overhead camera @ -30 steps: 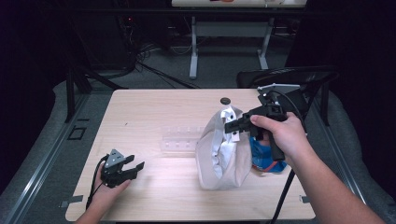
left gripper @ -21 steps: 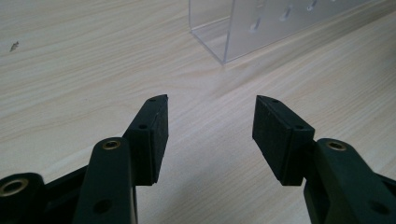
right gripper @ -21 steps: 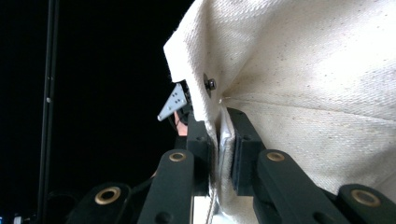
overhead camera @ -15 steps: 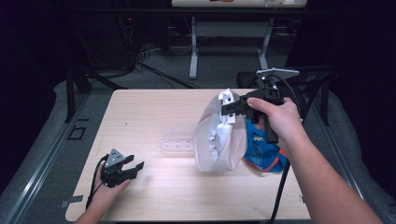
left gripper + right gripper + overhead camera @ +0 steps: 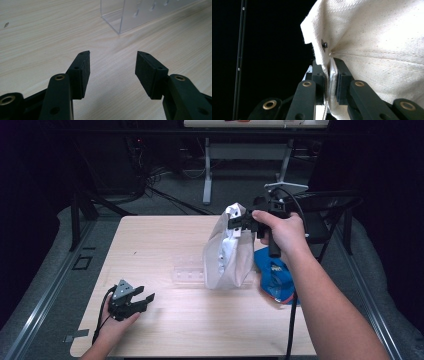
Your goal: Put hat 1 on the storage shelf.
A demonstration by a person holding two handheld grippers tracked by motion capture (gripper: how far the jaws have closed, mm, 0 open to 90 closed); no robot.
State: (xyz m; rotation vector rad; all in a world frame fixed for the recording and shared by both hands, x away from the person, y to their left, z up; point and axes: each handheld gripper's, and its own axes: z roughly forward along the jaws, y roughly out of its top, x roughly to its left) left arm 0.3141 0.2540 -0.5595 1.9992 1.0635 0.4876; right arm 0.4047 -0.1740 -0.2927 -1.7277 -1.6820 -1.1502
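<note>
Cloth bag (image 5: 372, 50) hangs pinched in right tool (image 5: 330, 82).

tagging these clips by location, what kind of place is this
Probably a lab or studio set up for recording, not a home: a bare wooden table in a dark room, loose cables on the floor, and a white-legged workbench behind.

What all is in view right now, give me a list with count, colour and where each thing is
Cloth bag: one, off-white, hanging over the table's middle, its top edge pinched.
Clear plastic rack: one, transparent, on the table just left of the bag.
Blue item: one, blue with some red, on the table's right side; what it is, unclear.
Table: one, light wood.
Chair: one, black, beyond the table's right edge.
Right gripper: one, black, clamped on the bag's edge.
Left gripper: one, black, jaws apart, low over the near-left table.
</note>
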